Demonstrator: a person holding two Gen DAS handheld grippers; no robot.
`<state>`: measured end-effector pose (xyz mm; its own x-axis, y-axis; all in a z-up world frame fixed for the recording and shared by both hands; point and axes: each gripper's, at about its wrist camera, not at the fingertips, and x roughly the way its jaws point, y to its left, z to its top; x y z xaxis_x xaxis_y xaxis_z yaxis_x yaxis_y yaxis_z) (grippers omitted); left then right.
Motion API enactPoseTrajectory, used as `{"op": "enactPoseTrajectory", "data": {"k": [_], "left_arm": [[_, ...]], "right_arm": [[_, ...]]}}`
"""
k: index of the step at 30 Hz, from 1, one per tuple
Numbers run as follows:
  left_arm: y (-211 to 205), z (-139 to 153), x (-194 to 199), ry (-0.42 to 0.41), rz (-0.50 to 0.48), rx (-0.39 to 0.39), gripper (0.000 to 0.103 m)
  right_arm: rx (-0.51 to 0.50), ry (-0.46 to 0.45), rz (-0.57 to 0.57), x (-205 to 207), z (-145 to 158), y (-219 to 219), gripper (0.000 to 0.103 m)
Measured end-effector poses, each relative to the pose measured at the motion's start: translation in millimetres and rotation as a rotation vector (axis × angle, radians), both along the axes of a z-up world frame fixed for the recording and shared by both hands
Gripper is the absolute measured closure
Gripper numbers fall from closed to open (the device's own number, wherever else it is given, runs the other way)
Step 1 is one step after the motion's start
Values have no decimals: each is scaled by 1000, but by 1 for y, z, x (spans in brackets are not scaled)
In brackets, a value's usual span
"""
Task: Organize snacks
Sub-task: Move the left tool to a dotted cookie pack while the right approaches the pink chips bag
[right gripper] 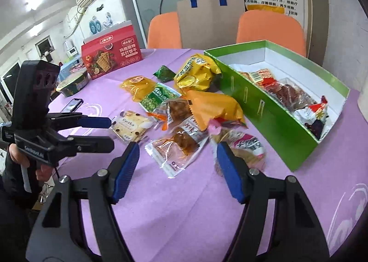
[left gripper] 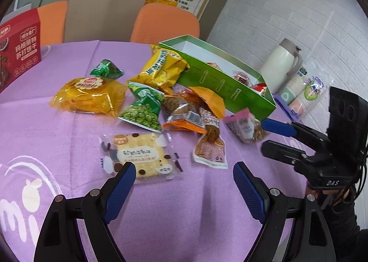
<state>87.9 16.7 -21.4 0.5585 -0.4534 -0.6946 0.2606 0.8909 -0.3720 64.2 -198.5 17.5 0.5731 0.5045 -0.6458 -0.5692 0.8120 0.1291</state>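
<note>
Snacks point(left gripper: 147, 92) sit loose on the bench point(left gripper: 184, 204); left tool point(left gripper: 184, 181) and right tool point(right gripper: 178, 160) both spread wide, gripping nothing.

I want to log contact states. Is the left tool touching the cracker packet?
Cannot tell. In the left wrist view, one finger of the left tool overlaps the cracker packet, but its height above the packet is unclear.

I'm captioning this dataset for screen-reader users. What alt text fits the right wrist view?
An open right gripper hovers over a purple tablecloth strewn with snack packets, nearest a clear-wrapped brown snack. A green box to the right already holds several packets. The left gripper, also open, hangs at the left.
</note>
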Motion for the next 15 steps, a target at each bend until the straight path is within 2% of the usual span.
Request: {"op": "enactPoseTrajectory", "data": {"k": [2, 5, 9, 11, 15], "left_arm": [[9, -2, 4, 13, 38, -11, 15], [14, -6, 7, 16, 67, 0, 15], [9, -16, 17, 47, 59, 40, 14], [3, -16, 22, 36, 50, 62, 13], [-6, -18, 34, 32, 76, 146, 12]], "right_arm": [[-27, -49, -50, -1, 6, -5, 33], [-9, -44, -110, 8, 7, -15, 32], [-75, -43, -143, 15, -4, -17, 28], [-90, -33, -143, 20, -10, -19, 23], [-85, 34, -148, 34, -25, -21, 23]]}}
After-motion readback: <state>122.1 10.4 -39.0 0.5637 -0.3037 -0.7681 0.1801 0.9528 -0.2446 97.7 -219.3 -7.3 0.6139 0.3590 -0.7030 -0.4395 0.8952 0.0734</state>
